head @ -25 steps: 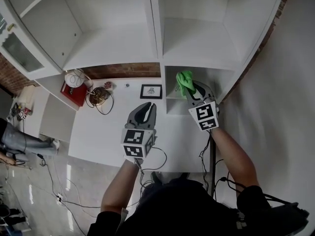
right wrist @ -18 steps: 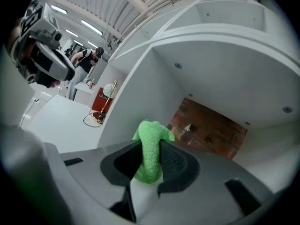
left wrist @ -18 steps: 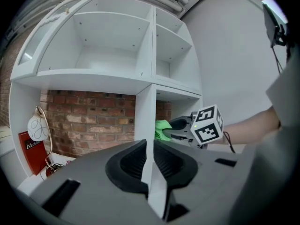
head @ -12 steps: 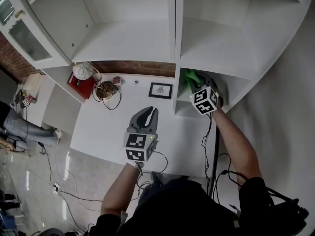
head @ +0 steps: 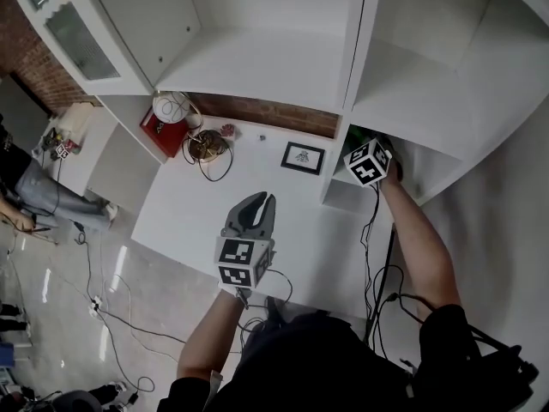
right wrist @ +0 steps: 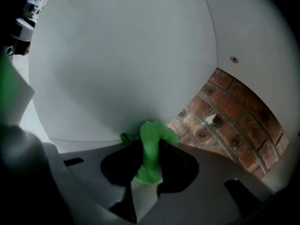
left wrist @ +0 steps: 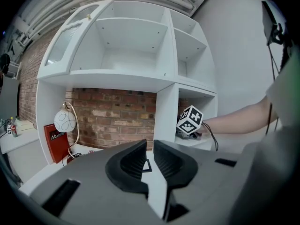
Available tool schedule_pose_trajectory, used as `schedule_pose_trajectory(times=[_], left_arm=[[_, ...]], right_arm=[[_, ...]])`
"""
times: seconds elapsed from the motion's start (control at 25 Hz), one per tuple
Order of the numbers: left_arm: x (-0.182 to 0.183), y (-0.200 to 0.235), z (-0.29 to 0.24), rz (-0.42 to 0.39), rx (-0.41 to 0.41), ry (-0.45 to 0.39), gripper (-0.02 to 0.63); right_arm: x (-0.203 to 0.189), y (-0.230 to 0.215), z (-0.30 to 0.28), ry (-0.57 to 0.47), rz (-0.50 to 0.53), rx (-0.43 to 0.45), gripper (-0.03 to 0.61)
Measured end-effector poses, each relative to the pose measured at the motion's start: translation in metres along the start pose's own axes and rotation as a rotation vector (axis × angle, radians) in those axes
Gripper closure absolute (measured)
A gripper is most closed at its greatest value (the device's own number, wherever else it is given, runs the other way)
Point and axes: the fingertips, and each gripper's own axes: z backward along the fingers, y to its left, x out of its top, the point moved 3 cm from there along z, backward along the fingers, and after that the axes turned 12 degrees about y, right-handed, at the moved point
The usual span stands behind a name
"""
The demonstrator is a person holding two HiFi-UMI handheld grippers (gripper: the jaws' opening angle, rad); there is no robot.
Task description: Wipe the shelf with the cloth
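Observation:
The green cloth (right wrist: 151, 150) is pinched between the jaws of my right gripper (right wrist: 151, 143), and its bunched end presses against a white inner panel of the shelf unit (right wrist: 117, 64). In the head view the right gripper's marker cube (head: 367, 163) reaches into the low right compartment (head: 420, 174); its jaws and most of the cloth are hidden under the shelf board. My left gripper (head: 257, 201) hovers over the white desk (head: 189, 221), jaws together and holding nothing. The left gripper view shows the same jaws (left wrist: 150, 146) pointing at the shelf unit (left wrist: 165, 86).
A small framed picture (head: 302, 156), a coiled cable object (head: 208, 144), a red box (head: 167, 134) and a white globe lamp (head: 171, 108) stand at the desk's back by the brick wall (head: 274, 114). A glass cabinet door (head: 77, 33) stands upper left. Cables lie on the floor (head: 94, 307).
My right gripper has carried the cloth forward and deeper into the low right compartment, so the cloth is now mostly hidden in the head view. The left gripper has stayed over the desk.

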Motion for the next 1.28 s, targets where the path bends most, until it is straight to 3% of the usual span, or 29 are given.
schedule_pose_trajectory(times=[0.52, 1.28], left_arm=[[0.010, -0.021, -0.019, -0.029, -0.087, -0.003, 0.568], [0.030, -0.104, -0.060, -0.127, -0.318, 0.000, 0.568]], right_arm=[[-0.005, 0.036, 0.035, 0.005, 0.130, 0.099, 0.489], [-0.033, 0.106, 0.111, -0.075, 0.384, 0.107, 0.488]])
